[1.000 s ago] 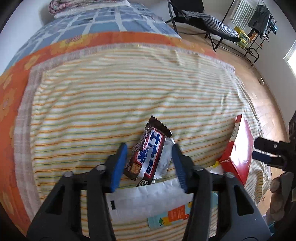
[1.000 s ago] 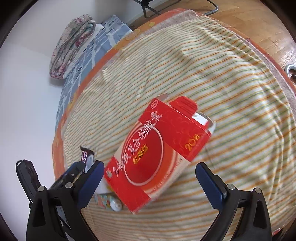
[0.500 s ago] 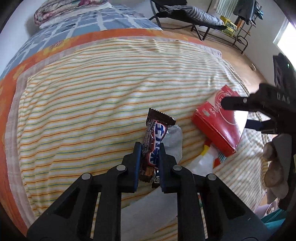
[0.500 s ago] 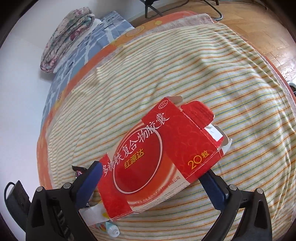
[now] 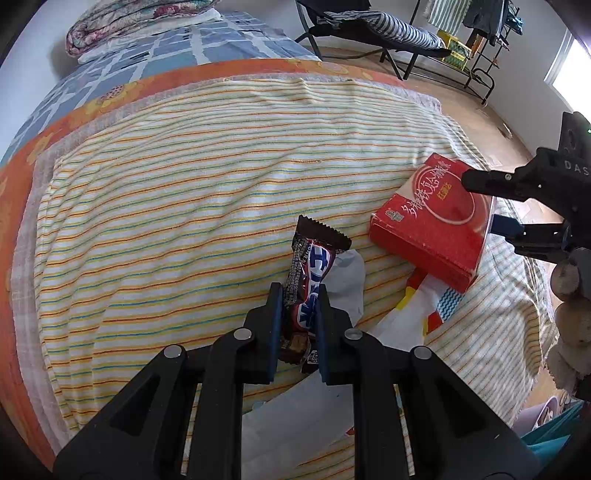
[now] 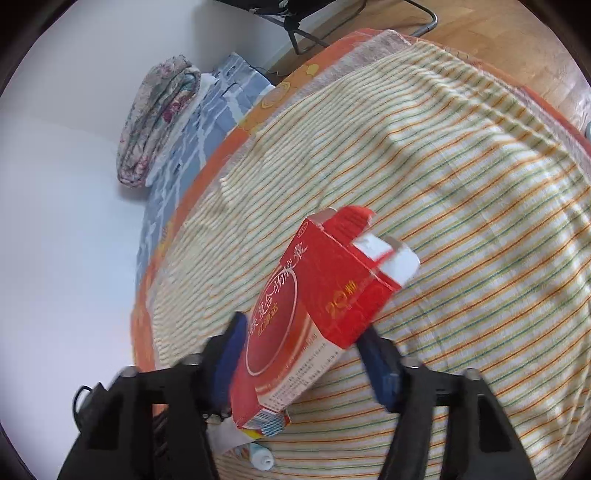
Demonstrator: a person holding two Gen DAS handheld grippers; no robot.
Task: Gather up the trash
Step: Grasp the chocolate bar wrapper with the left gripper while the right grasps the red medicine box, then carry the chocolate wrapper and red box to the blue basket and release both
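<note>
My left gripper is shut on a brown and blue chocolate bar wrapper and holds it over the striped blanket. A white crumpled wrapper lies just behind it. My right gripper is shut on a red cardboard medicine box, which is tilted with its open flaps pointing away. The same box and right gripper show at the right of the left wrist view.
White and coloured plastic packaging lies under the box near the bed's front edge. A small white tube lies below the box. A folded quilt sits at the head of the bed. A folding chair stands beyond on the wooden floor.
My left gripper closed on the chocolate bar wrapper and lifted it. My right gripper closed on the red box and tilted it up off the blanket.
</note>
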